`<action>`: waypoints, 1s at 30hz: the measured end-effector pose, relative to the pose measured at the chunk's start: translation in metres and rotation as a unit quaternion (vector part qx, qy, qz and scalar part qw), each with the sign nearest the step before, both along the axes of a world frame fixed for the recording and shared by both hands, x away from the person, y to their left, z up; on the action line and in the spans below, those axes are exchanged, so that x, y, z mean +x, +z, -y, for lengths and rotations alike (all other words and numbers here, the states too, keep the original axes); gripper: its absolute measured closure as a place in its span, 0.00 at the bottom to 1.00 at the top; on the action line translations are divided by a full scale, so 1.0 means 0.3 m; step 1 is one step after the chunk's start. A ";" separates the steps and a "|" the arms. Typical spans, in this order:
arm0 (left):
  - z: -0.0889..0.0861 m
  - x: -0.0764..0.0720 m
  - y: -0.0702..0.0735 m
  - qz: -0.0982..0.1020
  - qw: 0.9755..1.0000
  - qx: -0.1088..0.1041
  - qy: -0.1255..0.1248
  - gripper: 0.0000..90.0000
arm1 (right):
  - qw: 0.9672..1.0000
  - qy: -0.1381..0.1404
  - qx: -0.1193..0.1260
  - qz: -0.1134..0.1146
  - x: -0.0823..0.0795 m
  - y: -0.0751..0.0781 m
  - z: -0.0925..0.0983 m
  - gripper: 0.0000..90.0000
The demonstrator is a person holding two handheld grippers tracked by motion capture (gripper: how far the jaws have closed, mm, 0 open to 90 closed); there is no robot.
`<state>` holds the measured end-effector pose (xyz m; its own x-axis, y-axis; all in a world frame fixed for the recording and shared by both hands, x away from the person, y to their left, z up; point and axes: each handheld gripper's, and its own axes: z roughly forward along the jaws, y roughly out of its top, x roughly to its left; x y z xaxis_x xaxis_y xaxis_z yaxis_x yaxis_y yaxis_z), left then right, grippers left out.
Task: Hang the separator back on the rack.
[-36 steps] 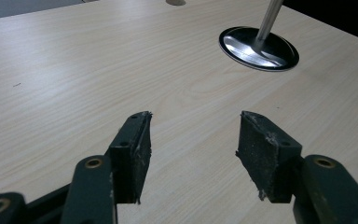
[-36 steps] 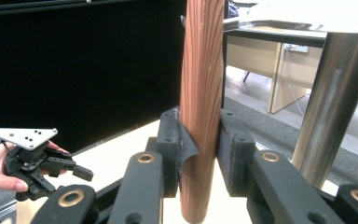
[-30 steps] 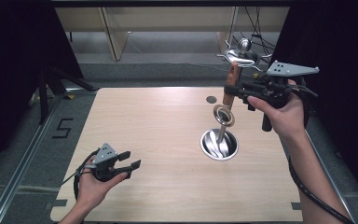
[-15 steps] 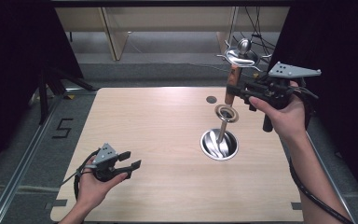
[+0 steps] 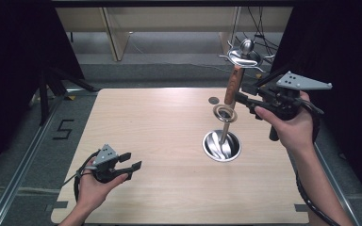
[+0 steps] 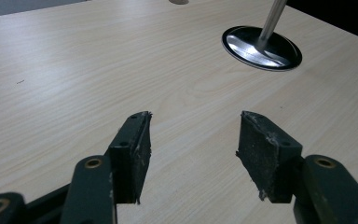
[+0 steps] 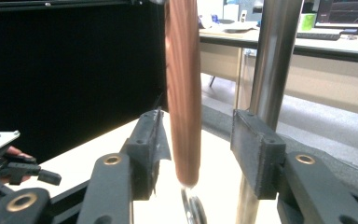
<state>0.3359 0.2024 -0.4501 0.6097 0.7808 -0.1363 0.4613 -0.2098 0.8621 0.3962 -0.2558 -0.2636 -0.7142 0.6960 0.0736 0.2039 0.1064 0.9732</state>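
A metal stand rises from a round shiny base right of the table's middle, with hooks at its top. A utensil with a brown wooden handle hangs from a hook, and its metal ring end dangles above the base. My right gripper is level with the handle. Its jaws have just been opening and now stand open on either side of the handle without pressing it. The stand's pole is just behind its right jaw. My left gripper is open and empty, low over the table's near left.
The light wooden table has a small dark round hole near its far edge. Dark curtains flank both sides. Wooden furniture and cables stand on the floor beyond the far edge. A floor marking "5" lies to the left.
My right gripper's jaws have opened off the wooden handle that they were shut on. The utensil still hangs in place. My left hand has not moved.
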 end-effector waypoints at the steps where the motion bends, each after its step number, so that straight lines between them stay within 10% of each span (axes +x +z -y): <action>1: 0.000 0.000 0.000 0.000 1.000 0.000 0.000 0.48 | 1.000 0.000 0.000 0.000 0.000 0.000 0.000 0.59; 17: -0.017 0.010 -0.008 -0.004 1.000 -0.002 0.005 0.46 | 0.995 -0.083 -0.045 -0.016 -0.055 -0.133 0.083 0.50; 30: -0.037 0.022 -0.021 -0.014 1.000 -0.004 0.014 0.45 | 0.988 -0.124 -0.052 -0.073 -0.050 -0.318 0.146 0.49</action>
